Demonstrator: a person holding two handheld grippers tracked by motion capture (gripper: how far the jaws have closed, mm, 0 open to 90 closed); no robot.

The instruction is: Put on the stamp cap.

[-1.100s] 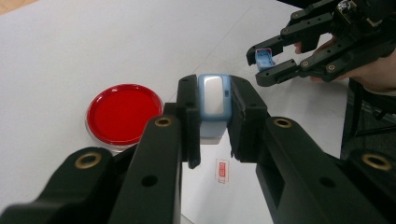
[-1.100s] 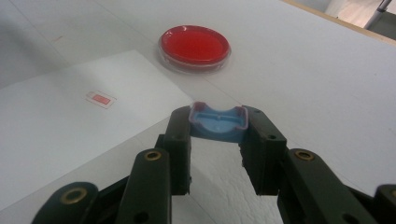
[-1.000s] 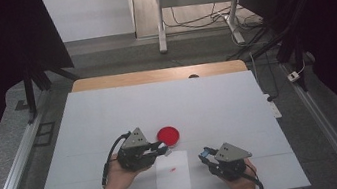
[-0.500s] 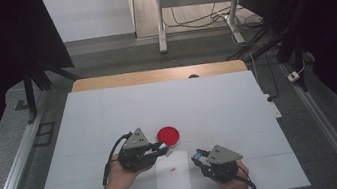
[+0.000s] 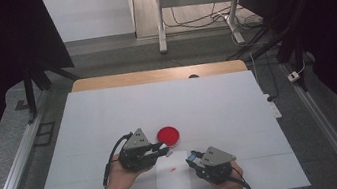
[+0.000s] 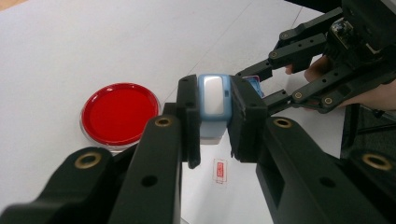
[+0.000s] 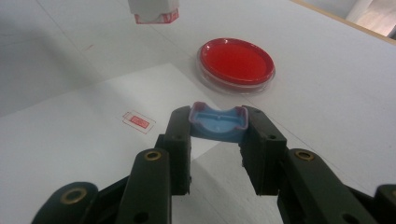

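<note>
On the left, the left gripper (image 5: 160,150) has its jaws clamped on a small blue and white stamp (image 6: 214,100), held clear of the table with its printing face pointing away from the hand. In the right gripper view that face (image 7: 155,17) shows red ink around its edge. Just beyond the stamp sits a round red ink pad (image 5: 168,134) on the white table (image 5: 218,102), close to the left gripper's tip but not touching it.

In the middle lies a white sheet of paper (image 5: 175,184) with 1 small red stamp mark (image 5: 172,169) already on it; the rest of the sheet is bare.

On the right, the right gripper (image 5: 193,157) is clamped on the stamp's blue cap (image 7: 218,122), which it holds by 2 opposite sides just above the near corner of the paper. Its open side seems to face up and away, though the angle makes that hard to confirm.

The step in hand looks like bringing stamp and cap together. To do it well, keep the stamp steady and level, and turn the cap so its hollow squarely faces the inked end. Line up the long sides first, then slide the cap straight on without tilting, so the wet face does not smear the cap's rim or drip onto the paper. Keep both grips firm until it seats.
</note>
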